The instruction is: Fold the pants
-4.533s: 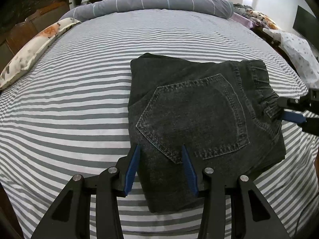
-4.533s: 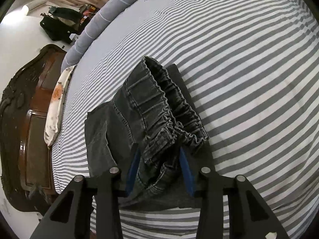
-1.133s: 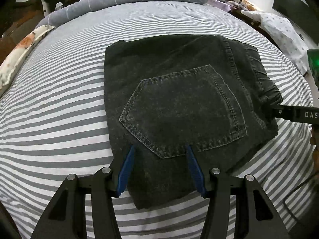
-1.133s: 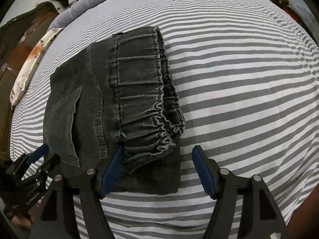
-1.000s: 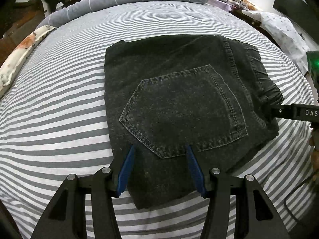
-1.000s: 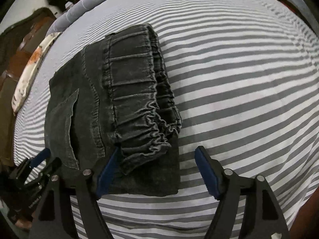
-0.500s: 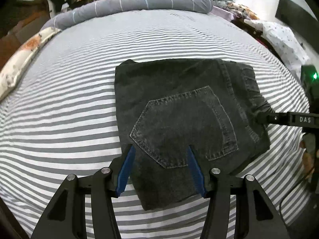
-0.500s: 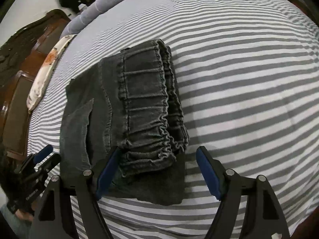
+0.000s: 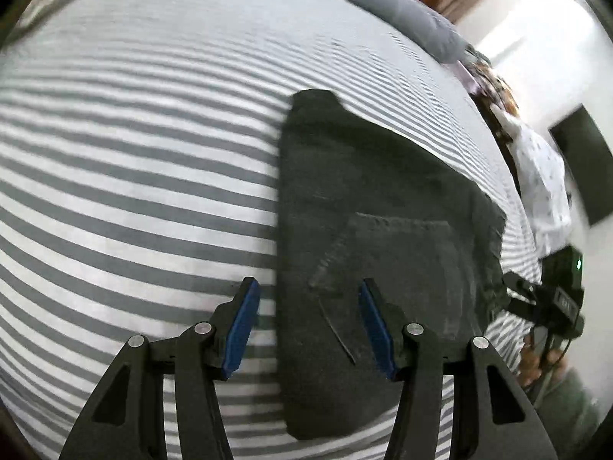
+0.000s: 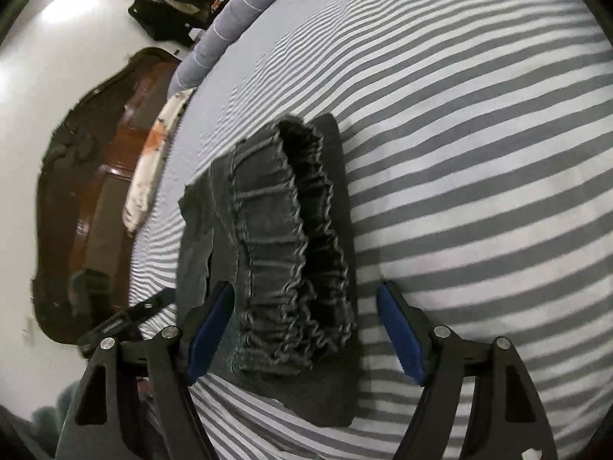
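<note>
Your left gripper (image 9: pixel 306 322) and right gripper (image 10: pixel 302 329) both hover with jaws apart, empty. Beyond them the folded pants (image 9: pixel 383 207) lie on the striped bed (image 9: pixel 134 153). Thick, floppy denim: pinch the gathered waistband (image 10: pixel 276 253) through all layers.

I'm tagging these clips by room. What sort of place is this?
Most likely a home bedroom. The folded pants lie on a bed with a striped sheet, a carved wooden headboard stands at one end, and a floral pillow rests beside it.
</note>
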{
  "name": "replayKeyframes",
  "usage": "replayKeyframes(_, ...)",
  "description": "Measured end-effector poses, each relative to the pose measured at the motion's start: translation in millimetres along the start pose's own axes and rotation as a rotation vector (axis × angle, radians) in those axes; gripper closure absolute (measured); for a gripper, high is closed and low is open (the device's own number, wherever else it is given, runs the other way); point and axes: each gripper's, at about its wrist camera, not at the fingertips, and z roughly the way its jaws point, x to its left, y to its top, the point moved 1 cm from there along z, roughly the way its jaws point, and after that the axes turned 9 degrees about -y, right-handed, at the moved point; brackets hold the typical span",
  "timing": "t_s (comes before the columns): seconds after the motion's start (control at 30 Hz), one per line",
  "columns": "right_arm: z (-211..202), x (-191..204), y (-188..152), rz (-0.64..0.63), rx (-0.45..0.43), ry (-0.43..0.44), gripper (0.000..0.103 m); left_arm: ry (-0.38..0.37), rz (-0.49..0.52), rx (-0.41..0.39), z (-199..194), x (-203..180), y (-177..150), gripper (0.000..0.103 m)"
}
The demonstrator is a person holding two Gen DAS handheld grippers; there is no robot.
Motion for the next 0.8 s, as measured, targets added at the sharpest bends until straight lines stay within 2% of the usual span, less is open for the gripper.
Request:
replayKeyframes(0.07, 2, -1, 3, -0.010, 0.002, 0.015, 0.029, -0.031, -0.024, 0.004, 4, 6, 4, 0.048)
replayKeyframes(0.2, 9, -3, 6, -0.028, 0.025, 0.073, 0.027, -0.080, -0.009, 0.015, 9, 7, 9, 0.048)
replayKeyframes(0.33, 17, -4, 4, -0.028, 0.082, 0.201, 0.025, -0.160, -0.009, 0.039, 17, 8, 11, 0.045)
replayKeyframes(0.53, 25, -3, 1, -0.027, 0.113, 0.280, 0.024, -0.269, -0.074, 0.053, 17, 18, 14, 0.043)
replayKeyframes(0.6, 28, -2, 3, -0.017, 0.095, 0.246, 0.031, -0.259, -0.051, 0.053, 19, 16, 14, 0.043)
replayKeyframes(0.7, 32, 10, 8, -0.051, 0.056, 0.198, 0.032, -0.240, -0.025, 0.038, 20, 12, 14, 0.042)
replayKeyframes(0.8, 33, 18, 9, -0.082, 0.035, 0.158, 0.032, -0.237, -0.016, 0.029, 22, 6, 14, 0.034)
